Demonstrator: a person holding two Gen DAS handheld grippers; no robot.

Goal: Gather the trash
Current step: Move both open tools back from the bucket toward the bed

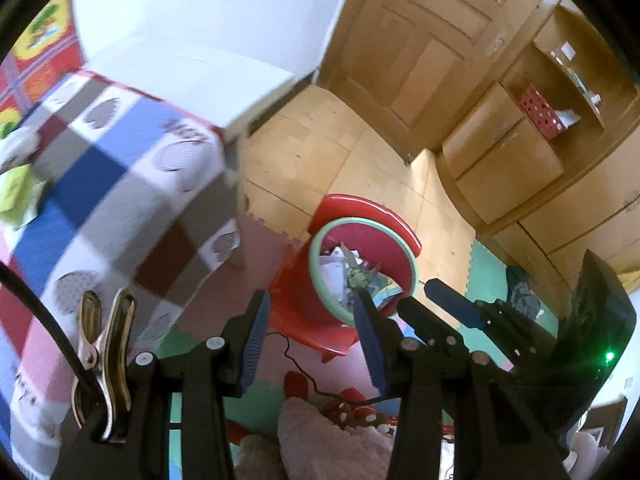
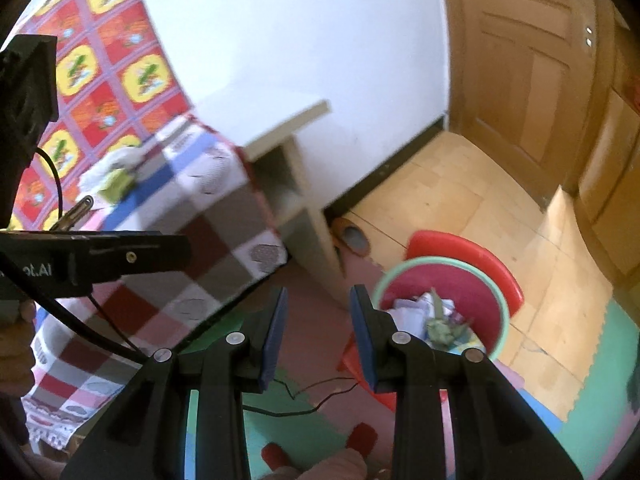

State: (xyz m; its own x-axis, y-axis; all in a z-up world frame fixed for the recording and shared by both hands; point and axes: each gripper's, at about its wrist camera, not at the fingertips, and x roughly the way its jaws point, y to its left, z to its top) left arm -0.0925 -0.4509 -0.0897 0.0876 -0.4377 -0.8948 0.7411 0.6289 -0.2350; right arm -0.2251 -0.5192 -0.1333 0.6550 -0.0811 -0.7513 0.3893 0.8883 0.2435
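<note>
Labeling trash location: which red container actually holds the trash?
The green-rimmed basin holds it, crumpled paper and wrappers inside; the red chair merely supports it.

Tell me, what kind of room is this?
Probably a room in a home, maybe a bedroom or playroom: a wooden door, foam puzzle mats on the floor, and a checked cloth over a low table.

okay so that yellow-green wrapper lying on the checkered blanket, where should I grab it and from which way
Judging by its pose, take the yellow-green wrapper by a raised crumpled edge, coming down from above. It lies loose on the checkered blanket beside white crumpled paper, so a side approach would likely push it along the cloth. Both the left gripper and right gripper are open and empty.
</note>
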